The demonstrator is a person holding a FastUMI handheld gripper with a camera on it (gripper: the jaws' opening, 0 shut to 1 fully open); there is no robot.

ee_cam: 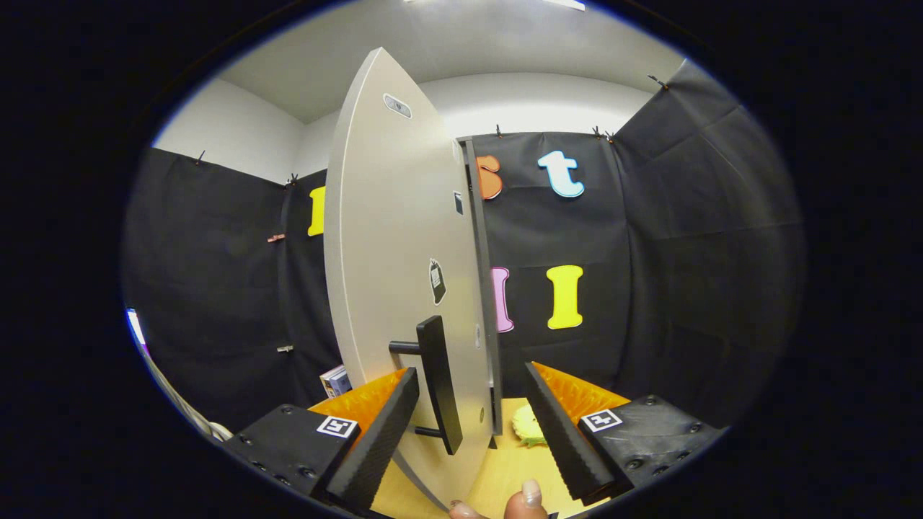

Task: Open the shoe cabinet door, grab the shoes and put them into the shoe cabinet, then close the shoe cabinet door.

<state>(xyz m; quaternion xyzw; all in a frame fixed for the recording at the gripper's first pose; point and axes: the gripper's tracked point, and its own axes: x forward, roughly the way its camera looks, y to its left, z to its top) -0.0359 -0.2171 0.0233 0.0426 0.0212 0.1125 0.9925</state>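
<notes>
The pale grey shoe cabinet door (pixel 389 238) stands swung out, and I see it almost edge-on, with its dark edge (pixel 479 274) facing me. Its black bar handle (pixel 440 382) is upright low on the door. My gripper (pixel 470 371) is open. The handle and the door's edge lie between the fingers. The left finger (pixel 382 432) is close beside the handle, and the right finger (pixel 562 432) stands apart from the door. Beyond the right finger, a yellow-green soft thing (pixel 528 427), perhaps a shoe, lies on the wooden surface (pixel 505 468), partly hidden by the door.
A person's fingertips (pixel 530 494) show just below the fingers. A small box (pixel 335 380) sits low behind the door on the left. A white cable (pixel 180 404) runs along the far left. The door hides the cabinet's inside.
</notes>
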